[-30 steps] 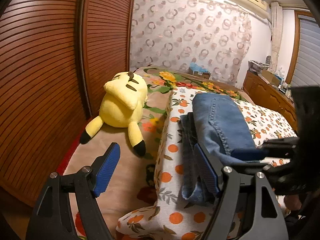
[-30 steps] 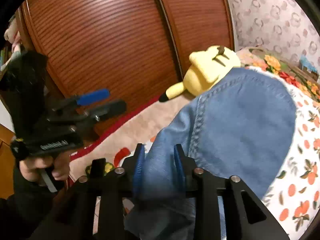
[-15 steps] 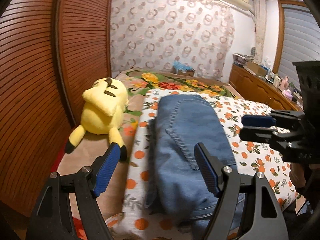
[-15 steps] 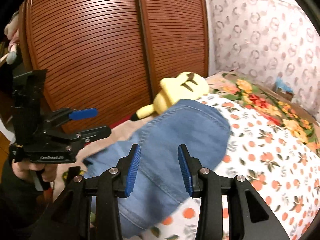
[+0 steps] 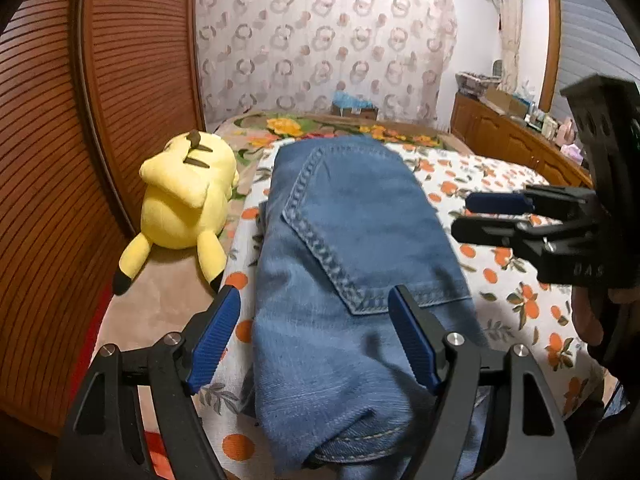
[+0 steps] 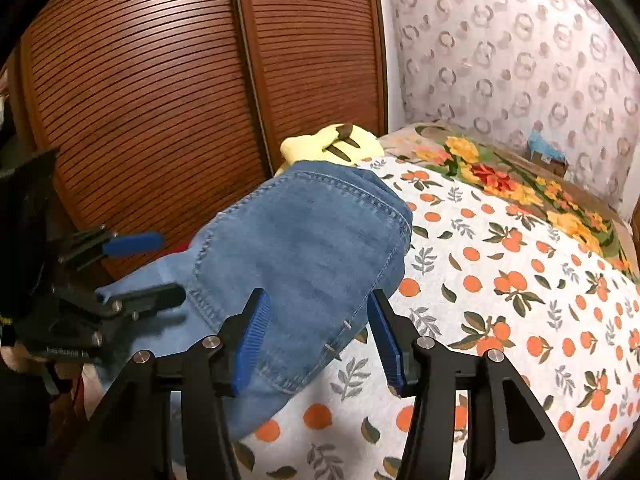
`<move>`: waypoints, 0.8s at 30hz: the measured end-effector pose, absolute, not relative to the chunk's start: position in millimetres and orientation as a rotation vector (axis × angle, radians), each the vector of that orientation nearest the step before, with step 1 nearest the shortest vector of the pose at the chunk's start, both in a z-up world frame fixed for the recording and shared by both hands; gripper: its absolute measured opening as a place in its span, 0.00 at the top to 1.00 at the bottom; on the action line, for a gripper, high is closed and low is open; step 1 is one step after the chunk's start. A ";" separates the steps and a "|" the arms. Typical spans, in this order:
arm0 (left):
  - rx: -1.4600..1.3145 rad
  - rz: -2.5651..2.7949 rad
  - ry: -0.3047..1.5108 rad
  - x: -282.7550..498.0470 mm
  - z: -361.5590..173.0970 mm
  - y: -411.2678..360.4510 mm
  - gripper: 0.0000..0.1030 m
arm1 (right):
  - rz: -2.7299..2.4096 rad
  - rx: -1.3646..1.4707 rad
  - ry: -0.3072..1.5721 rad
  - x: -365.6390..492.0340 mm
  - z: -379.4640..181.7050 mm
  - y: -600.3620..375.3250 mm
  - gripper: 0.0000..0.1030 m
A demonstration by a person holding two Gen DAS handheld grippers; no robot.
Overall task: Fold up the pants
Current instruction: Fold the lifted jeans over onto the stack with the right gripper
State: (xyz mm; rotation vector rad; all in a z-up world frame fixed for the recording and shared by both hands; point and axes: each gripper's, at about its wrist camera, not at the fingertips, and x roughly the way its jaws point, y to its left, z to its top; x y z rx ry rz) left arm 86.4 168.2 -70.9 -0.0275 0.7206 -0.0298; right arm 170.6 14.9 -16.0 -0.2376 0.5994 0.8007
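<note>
Below both grippers' parted fingers (image 6: 256, 334), folded jeans (image 5: 352, 264)

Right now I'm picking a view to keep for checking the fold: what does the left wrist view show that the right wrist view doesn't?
Left wrist only: the dresser along the far wall, and the toy's whole body. Right wrist only: both louvered doors and the seam between them. Both: the folded jeans on the orange-print sheet, the left gripper open, and the right gripper opening, gripping nothing.
</note>
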 end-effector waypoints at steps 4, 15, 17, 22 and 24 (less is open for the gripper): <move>-0.029 -0.016 0.758 90.8 -84.1 171.9 0.25 | 0.785 -0.270 0.603 177.6 -18.3 12.4 0.47; -0.078 -0.022 0.810 93.0 -105.4 180.7 0.25 | 0.785 -0.207 0.685 224.7 -40.5 16.2 0.30; -0.081 -0.027 0.811 93.8 -104.0 181.1 0.25 | 0.802 -0.177 0.701 231.3 -42.7 14.6 0.29; -0.079 -0.041 0.812 98.0 -93.3 185.3 0.25 | 0.843 -0.120 0.746 252.4 -44.4 13.6 0.29; -0.076 -0.040 0.798 100.8 -85.8 188.7 0.25 | 0.854 -0.119 0.752 258.0 -43.1 15.7 0.29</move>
